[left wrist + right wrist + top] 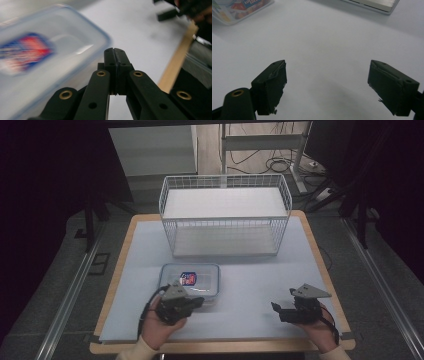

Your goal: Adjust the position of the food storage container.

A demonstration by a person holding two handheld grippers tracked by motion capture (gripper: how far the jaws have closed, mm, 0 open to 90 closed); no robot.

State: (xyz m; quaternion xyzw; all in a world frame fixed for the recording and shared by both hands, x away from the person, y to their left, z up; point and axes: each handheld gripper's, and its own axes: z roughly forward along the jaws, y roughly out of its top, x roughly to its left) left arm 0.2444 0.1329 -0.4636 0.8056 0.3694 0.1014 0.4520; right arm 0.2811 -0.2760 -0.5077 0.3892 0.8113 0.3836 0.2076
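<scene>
A: The plastic box point(190, 280), clear with a blue-edged lid, sits flat on the pale mat point(250, 285) toward the left of the table, just in front of the wire basket point(225, 215). A red and blue label lies on its lid; through the lid I cannot tell whether anything is inside.

B: And the left gripper point(197, 301)?

A: It hovers over the near right corner of the box in the high view. In the left gripper view its two black jaws are pressed flat together with nothing between them, and the box point(37, 57) lies blurred just left of the tips. Whether the tips touch the rim I cannot tell.

B: The basket?

A: White wire, two levels, standing at the far middle of the mat. Each level carries a plain pale board, and nothing lies on either one.

B: Further right?

A: The right gripper point(276, 309) is held low over bare mat, well apart from the box, with the person's hand behind it near the table's front edge. In the right gripper view its jaws stand wide apart, released, with only white mat point(324, 50) between them. A corner of the box point(239, 8) shows at the top left there, its label printed with fruit.
</scene>
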